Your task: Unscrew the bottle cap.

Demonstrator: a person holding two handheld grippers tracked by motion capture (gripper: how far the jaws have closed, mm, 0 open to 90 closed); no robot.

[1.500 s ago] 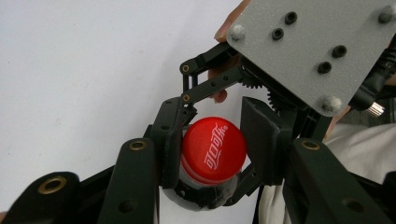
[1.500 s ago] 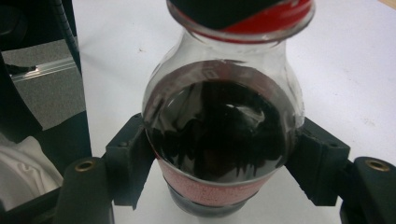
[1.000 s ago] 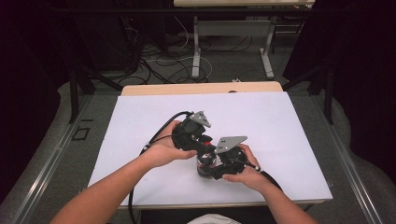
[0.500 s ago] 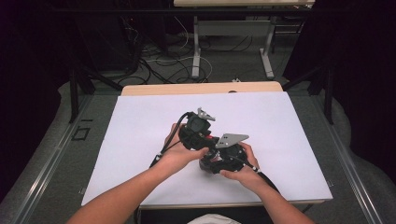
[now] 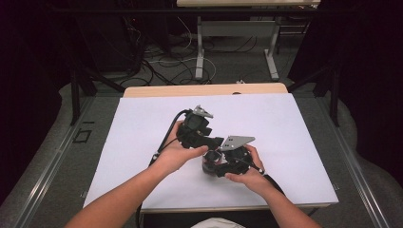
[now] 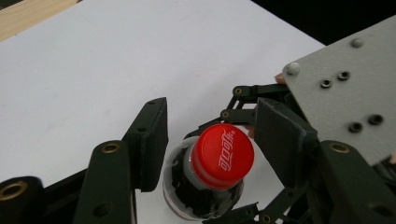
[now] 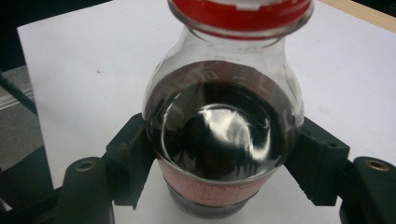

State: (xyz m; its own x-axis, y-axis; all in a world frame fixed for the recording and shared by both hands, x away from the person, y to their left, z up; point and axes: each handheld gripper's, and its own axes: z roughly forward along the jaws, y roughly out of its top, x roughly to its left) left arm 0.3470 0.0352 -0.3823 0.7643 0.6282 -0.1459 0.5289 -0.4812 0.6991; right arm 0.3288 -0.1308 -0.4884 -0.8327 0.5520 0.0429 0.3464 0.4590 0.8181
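The bottle [image 7: 223, 126] stands upright on the white surface [image 5: 142, 133], near its front edge, between the two hands. The right gripper [image 7: 224, 163] is clamped on the bottle's body, one finger [image 7: 128, 156] pressed to each side just above the red label. The left gripper [image 6: 210, 135] comes from above with its fingers [image 6: 152, 137] either side of the red cap [image 6: 223, 155]; they have just been spreading and stand apart from it (a gap shows on both sides). In the high view the left gripper [image 5: 209, 142] sits just beside the right gripper [image 5: 219, 164], over the bottle [image 5: 209, 164].
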